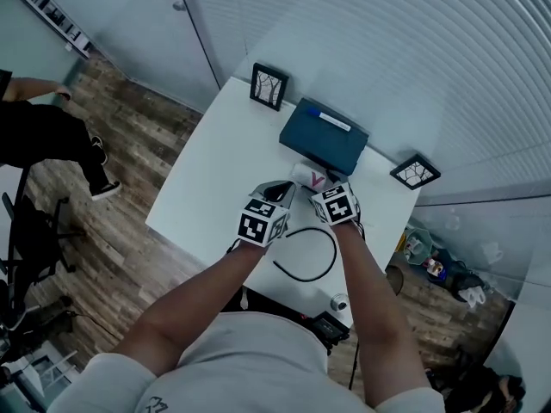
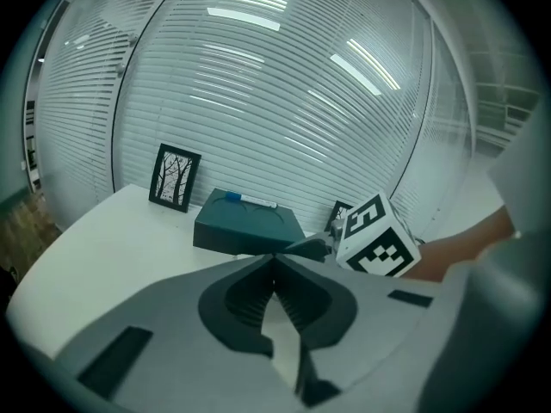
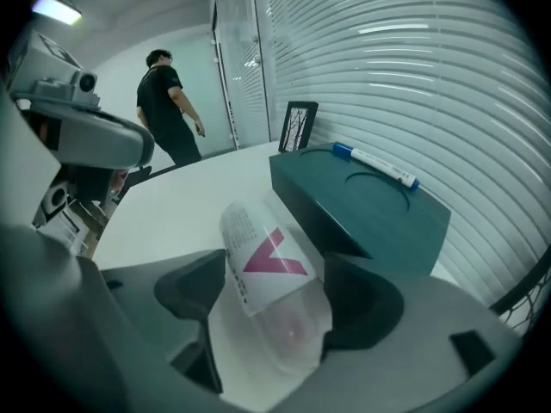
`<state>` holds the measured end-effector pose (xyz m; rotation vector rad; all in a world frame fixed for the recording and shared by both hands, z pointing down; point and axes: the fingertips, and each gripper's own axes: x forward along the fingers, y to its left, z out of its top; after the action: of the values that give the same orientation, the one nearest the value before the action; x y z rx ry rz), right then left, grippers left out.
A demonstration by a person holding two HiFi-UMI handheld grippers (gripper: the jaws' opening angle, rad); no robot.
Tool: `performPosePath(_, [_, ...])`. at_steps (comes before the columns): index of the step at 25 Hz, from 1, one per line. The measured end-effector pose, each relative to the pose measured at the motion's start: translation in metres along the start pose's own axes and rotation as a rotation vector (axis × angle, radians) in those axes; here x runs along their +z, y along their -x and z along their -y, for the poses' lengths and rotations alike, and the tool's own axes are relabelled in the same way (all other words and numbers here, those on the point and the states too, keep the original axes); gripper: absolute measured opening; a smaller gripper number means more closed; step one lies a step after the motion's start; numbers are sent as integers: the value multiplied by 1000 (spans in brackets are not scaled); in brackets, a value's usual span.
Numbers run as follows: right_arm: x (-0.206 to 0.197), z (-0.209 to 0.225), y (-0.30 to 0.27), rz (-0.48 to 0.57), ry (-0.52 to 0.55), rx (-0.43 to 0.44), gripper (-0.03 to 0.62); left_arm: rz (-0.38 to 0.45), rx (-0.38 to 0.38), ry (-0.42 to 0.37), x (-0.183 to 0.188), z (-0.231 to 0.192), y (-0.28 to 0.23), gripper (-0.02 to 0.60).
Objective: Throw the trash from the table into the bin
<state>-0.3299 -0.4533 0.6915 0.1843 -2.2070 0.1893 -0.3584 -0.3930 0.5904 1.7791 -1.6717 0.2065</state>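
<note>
Right claw (image 3: pixel 275 262) spread around the plastic bottle (image 3: pixel 258 241); left claw (image 2: pixel 274 259) clenched, empty.
Expect a light, thin-walled, slippery bottle; grip its labelled middle gently.

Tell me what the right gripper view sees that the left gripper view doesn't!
Only the right gripper view shows a clear plastic bottle with a pink V label, lying between the open jaws of the right gripper, and a person in black beyond the white table. Only the left gripper view shows the left gripper with its jaws closed together on nothing, the right gripper's marker cube, and a second picture frame behind it. Both show the dark teal box with a blue-capped marker on top, a picture frame, the white table and the window blinds.
</note>
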Motion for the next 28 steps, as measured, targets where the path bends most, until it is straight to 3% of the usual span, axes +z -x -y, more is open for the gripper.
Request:
performPosePath(6, [3,-4,-9,-61,20,43,351,-13,0,18,-10,-4,-4,-3])
performPosePath(14, [1,-13,-11,-121,86,-11,351,-15,-4,26,-13,-9,-1,-3])
performPosePath(28, [0,-30,0,-78,-52,-67,322,-4,-16,15,-14,-26,31,-3])
